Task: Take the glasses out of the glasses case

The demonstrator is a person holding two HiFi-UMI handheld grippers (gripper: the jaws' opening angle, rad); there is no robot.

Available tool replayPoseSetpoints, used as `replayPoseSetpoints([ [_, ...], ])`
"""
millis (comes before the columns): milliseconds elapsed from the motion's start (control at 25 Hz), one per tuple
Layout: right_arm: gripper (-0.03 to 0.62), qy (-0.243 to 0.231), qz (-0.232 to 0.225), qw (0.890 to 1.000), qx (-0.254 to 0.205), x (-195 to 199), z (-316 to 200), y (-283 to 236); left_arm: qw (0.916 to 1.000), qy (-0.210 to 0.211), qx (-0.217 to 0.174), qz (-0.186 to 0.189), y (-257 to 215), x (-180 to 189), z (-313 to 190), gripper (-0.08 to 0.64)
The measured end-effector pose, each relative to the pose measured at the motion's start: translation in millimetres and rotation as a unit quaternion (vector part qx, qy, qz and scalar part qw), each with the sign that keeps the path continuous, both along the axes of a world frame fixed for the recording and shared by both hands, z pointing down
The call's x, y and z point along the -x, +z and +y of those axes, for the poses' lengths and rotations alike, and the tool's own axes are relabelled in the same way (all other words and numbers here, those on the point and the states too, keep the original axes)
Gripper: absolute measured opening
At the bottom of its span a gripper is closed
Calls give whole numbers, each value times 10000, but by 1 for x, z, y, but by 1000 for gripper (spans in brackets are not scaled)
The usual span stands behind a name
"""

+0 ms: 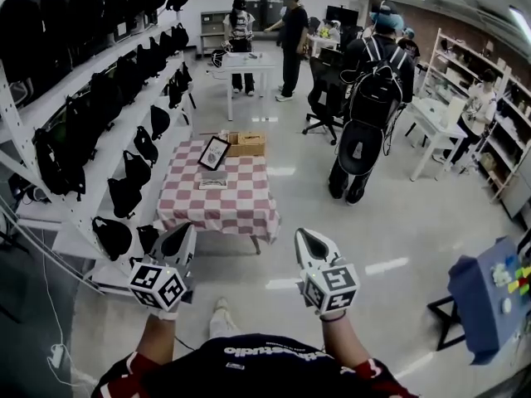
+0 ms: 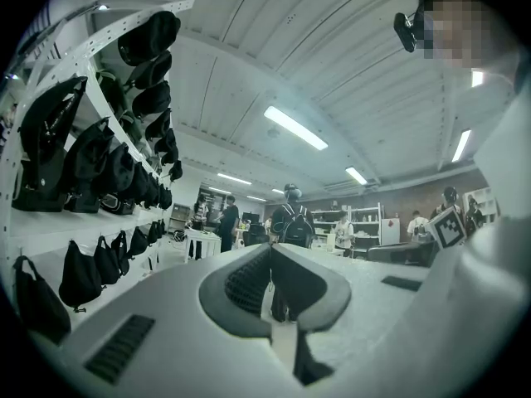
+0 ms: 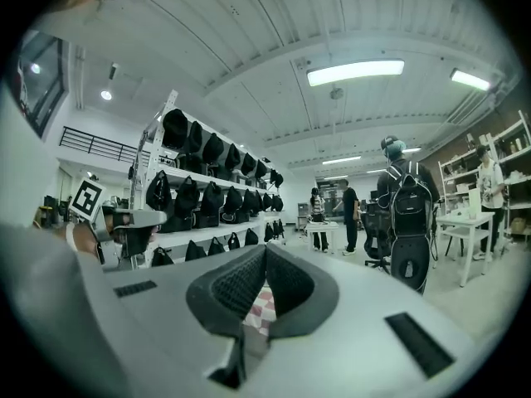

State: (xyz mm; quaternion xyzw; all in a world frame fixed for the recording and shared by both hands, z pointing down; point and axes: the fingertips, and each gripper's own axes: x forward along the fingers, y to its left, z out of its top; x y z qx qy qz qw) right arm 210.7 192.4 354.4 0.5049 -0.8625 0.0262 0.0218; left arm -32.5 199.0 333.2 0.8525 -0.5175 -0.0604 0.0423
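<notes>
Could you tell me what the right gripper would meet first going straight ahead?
Probably the checkered tablecloth, seen between the shut tips of the right gripper; nothing nearer shows, depth unclear.

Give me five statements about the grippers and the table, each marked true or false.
1. The left gripper has its jaws together with nothing between them. True.
2. The right gripper has its jaws wide apart. False: they are together and empty.
3. The table wears a red-and-white checked cloth. True.
4. Both grippers rest on the table. False: they are held in the air, short of it.
5. A cardboard box stands at the table's far end. True.
</notes>
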Motion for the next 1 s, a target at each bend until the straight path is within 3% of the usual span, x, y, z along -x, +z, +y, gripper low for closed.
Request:
replayPoseSetpoints([
  [440, 3, -300, -136, 9992, -212, -5, 20, -5, 9999, -118, 60, -83, 3, -7, 19, 8],
  [600, 3, -472, -230, 9986, -91, -2, 24, 1, 9996, -153, 171, -133, 8, -4, 22, 8],
  [1000, 2, -166, 132, 9998, -13, 4, 12, 20, 9995, -97, 260, -132, 23, -4, 6, 8],
])
